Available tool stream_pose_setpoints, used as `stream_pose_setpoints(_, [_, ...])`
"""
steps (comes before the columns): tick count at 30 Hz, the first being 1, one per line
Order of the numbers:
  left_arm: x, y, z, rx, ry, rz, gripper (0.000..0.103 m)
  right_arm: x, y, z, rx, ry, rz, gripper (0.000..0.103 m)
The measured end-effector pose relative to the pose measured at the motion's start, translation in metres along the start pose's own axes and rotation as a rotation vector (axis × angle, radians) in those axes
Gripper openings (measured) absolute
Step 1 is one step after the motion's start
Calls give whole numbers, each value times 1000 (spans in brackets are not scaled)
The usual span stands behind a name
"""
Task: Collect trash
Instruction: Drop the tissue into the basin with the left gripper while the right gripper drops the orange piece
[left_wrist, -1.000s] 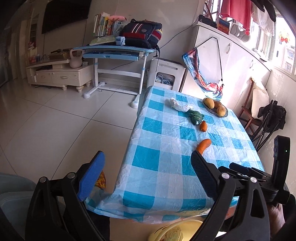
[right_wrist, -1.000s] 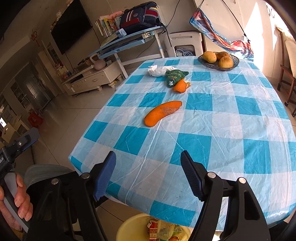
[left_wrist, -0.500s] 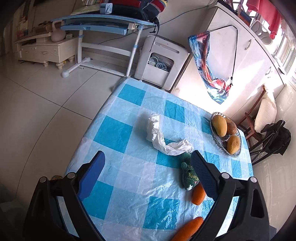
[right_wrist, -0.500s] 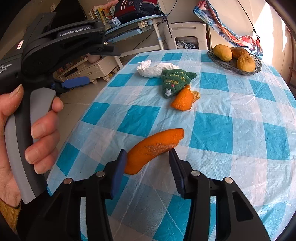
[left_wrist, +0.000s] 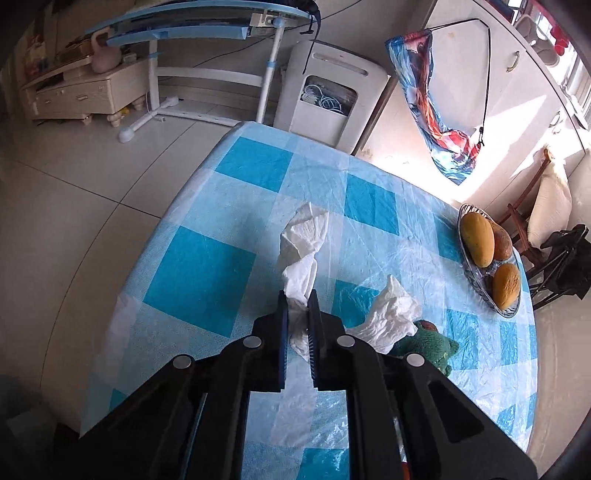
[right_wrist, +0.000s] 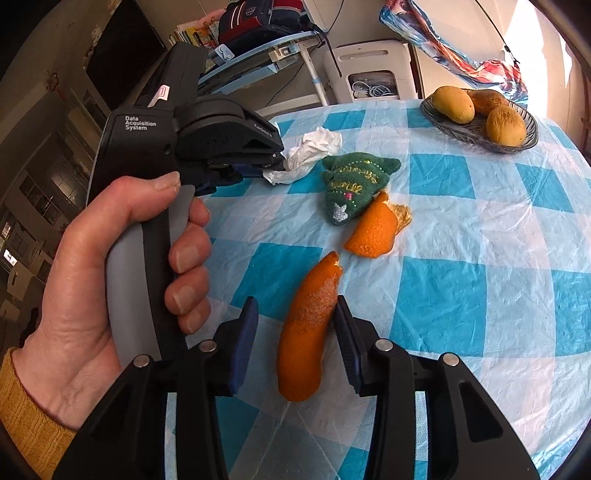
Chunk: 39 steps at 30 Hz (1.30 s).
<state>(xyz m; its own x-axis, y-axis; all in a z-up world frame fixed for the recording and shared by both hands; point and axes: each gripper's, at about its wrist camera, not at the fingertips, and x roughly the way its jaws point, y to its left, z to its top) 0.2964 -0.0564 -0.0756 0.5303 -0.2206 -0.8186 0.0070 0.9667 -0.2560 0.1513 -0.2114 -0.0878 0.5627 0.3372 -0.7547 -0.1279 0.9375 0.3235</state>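
A crumpled white tissue lies on the blue-and-white checked tablecloth. My left gripper is shut on its near end. In the right wrist view that gripper is held by a hand and meets the tissue. A long orange peel lies between the closing jaws of my right gripper. The right pad is against the peel and the left pad stands apart from it. A second orange peel piece lies just beyond.
A green knitted pouch sits between the tissue and the peels. A wire bowl of mangoes stands at the far right. The table's left edge drops to tiled floor. A desk and a white cabinet stand behind.
My left gripper swung over the table to the tissue, came down and shut on it. My right gripper moved forward around the long peel and its jaws narrowed.
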Motion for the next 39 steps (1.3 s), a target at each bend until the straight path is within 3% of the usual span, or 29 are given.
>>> stream_pose_setpoints(1, [-8, 7, -5, -13, -6, -12, 8, 1, 2, -1, -15, 8, -6, 25])
stream_pose_setpoints(2, [-16, 12, -10, -22, -13, -22, 8, 1, 3, -2, -24, 12, -6, 21])
stream_pose_setpoints(12, [-125, 66, -92, -59, -79, -92, 8, -47, 10, -35, -53, 6, 43, 17])
stream_pose_setpoints(20, [-194, 81, -179, -35, -103, -108, 8, -103, 12, -91, -45, -10, 75, 17])
stream_pose_setpoints(25, [-219, 82, -230, -20, -95, -125, 8, -128, 33, -134, -109, 21, 63, 17])
stream_pose_setpoints(32, [-240, 75, -292, 37, -67, -139, 8, -128, 51, -200, -178, 166, -10, 17])
stream_pose_setpoints(36, [-244, 67, -317, 79, -45, -131, 8, -126, 56, -217, -221, 227, -63, 18])
stream_pose_setpoints(39, [-243, 62, -332, 110, -29, -115, 8, -131, 49, -221, -188, 211, -121, 24])
